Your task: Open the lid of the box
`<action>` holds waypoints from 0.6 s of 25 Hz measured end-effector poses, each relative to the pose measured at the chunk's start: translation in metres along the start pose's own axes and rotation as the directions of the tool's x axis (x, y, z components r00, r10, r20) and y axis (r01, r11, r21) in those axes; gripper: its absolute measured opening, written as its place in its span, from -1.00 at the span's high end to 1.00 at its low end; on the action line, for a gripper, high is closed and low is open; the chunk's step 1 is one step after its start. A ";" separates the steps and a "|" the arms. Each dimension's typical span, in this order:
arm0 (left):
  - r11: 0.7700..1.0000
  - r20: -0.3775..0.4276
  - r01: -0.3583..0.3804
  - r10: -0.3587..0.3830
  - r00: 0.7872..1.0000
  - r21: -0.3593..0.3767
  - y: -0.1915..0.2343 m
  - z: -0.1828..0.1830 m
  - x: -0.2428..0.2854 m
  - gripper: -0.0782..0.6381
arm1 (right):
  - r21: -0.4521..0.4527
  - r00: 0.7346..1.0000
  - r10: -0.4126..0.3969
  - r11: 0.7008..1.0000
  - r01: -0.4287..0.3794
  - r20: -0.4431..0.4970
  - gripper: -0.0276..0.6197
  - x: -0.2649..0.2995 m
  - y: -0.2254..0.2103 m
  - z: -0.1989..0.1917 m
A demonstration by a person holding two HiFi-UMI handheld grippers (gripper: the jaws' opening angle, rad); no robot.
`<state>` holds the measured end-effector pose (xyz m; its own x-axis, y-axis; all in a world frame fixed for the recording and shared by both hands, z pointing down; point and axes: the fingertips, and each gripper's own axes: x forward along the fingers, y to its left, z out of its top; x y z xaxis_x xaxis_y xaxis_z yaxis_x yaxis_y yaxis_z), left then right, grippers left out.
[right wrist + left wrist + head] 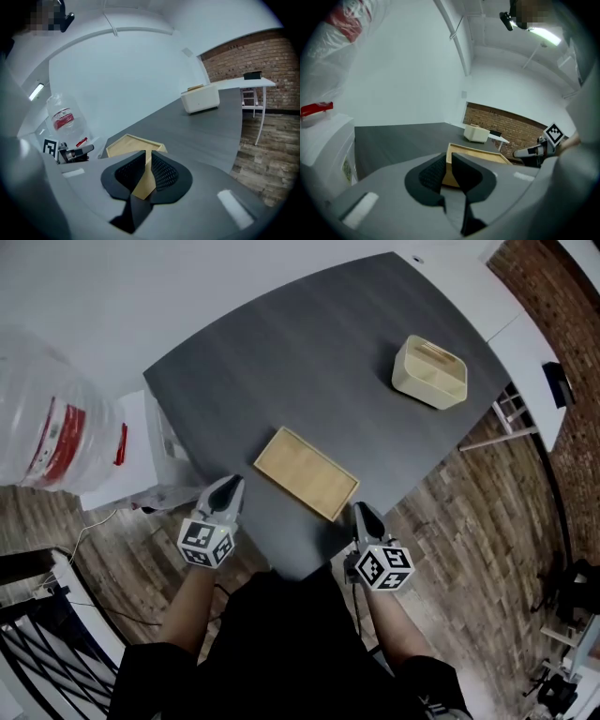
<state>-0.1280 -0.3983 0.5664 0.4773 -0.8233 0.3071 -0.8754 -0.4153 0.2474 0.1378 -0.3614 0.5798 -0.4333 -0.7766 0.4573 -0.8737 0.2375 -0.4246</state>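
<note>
Fingers (432, 172) of left gripper (231, 487) were noted barely parted, empty, near the left end of the flat wooden box (306, 472) on the grey table (281, 362). Right gripper (362, 512): same, by the box's right corner. The lid was judged best pinched at both ends and raised level. Box contents were hidden. Cream divided bin (429, 371), farther right, appeared open; contents undetermined.

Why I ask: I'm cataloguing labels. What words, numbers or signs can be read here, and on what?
No text is readable.
Red label on the clear plastic bag: print too blurred to read.
Marker cubes on the left gripper and right gripper: black-and-white square patterns, no letters.
Wooden lid, cream box: no print visible.
</note>
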 end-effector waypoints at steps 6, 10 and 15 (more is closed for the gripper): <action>0.999 -0.071 0.017 -0.020 0.997 -0.037 0.005 -0.006 0.030 0.33 | 0.048 0.994 0.038 0.998 -0.033 -0.105 0.49 0.024 0.002 -0.017; 0.996 -0.119 0.047 -0.056 0.991 -0.076 0.003 -0.011 0.052 0.17 | 0.069 0.987 0.070 0.996 -0.060 -0.147 0.34 0.033 0.008 -0.022; 0.994 -0.134 0.046 -0.059 0.989 -0.097 0.006 -0.016 0.067 0.17 | 0.067 0.981 0.069 0.996 -0.058 -0.179 0.33 0.036 0.007 -0.024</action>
<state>-0.1000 -0.4496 0.6031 0.5337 -0.7382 0.4126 -0.8412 -0.4130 0.3491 0.1108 -0.3734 0.6122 -0.5255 -0.6409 0.5595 -0.8303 0.2427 -0.5018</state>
